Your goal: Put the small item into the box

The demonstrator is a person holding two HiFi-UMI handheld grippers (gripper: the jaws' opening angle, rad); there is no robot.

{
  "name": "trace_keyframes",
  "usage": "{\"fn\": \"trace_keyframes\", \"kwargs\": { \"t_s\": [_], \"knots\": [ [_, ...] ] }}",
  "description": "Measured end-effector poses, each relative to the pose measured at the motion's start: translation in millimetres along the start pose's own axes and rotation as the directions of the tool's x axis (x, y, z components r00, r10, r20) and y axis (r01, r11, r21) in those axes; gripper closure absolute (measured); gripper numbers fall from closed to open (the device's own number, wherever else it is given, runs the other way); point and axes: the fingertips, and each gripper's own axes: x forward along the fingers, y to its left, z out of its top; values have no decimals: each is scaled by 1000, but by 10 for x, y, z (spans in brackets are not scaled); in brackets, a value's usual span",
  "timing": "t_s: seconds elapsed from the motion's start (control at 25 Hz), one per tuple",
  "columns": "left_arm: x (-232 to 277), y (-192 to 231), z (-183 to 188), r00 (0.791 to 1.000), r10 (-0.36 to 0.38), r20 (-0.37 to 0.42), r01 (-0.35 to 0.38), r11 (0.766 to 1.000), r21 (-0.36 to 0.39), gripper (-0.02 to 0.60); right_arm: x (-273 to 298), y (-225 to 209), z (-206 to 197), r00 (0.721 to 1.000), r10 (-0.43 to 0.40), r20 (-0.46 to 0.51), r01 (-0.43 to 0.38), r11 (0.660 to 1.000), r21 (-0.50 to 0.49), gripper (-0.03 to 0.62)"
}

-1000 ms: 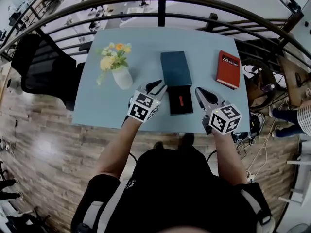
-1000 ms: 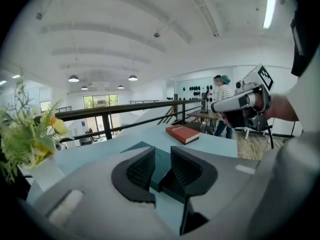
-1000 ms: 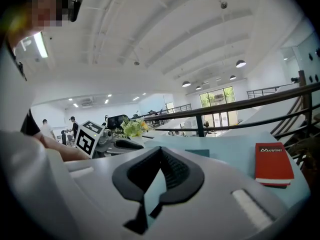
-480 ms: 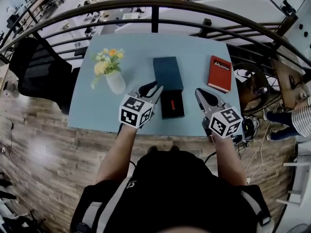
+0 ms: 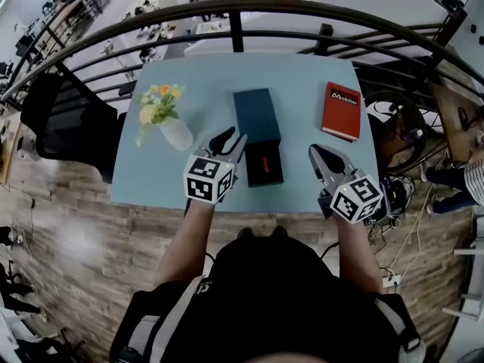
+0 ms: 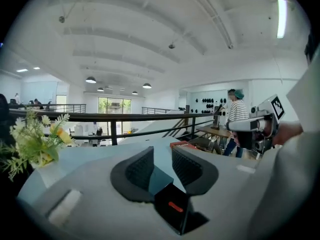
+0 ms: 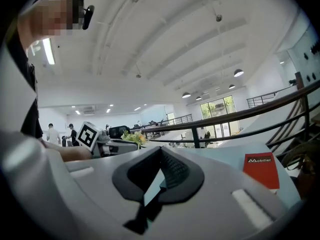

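Note:
A black box base [image 5: 266,174] lies on the light blue table [image 5: 302,82], and a small red item [image 5: 265,160] rests inside it. The box's dark teal lid [image 5: 255,114] lies just behind it. My left gripper [image 5: 231,137] hovers at the box's left edge; its jaws have just been opening and nothing is between them. The left gripper view looks past the left gripper [image 6: 162,166] down at the box [image 6: 175,219] and the red item [image 6: 175,207]. To the right of the box, my right gripper [image 5: 316,151] is shut with nothing in it, its tips meeting in the right gripper view [image 7: 160,154].
A white vase of yellow flowers [image 5: 162,116] stands at the table's left. A red book [image 5: 342,110] lies at the right. A dark railing [image 5: 242,10] runs behind the table, a black chair [image 5: 64,116] sits at its left, and a person in a striped shirt [image 6: 237,114] stands beyond.
My left gripper has risen a little off the box's left edge and its jaws have spread. My right gripper has drifted right, away from the box. The red item stays in the box.

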Motion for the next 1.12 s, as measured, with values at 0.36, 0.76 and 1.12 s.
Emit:
{"fn": "trace_keyframes", "kwargs": {
  "t_s": [0.36,0.76,1.12],
  "knots": [
    [-67,-61,28,998,33,48,-31,998,-46,572,-70,-124,-12,1000,-19,20,18,1000,12,594],
    [-89,-105,27,1000,13,23,-12,1000,-6,574,23,-54,161,999,21,39,-22,999,28,595],
    [-144,-168,145,997,-30,68,28,999,21,574,59,70,148,998,54,34,-55,998,35,594]
  ]
}}
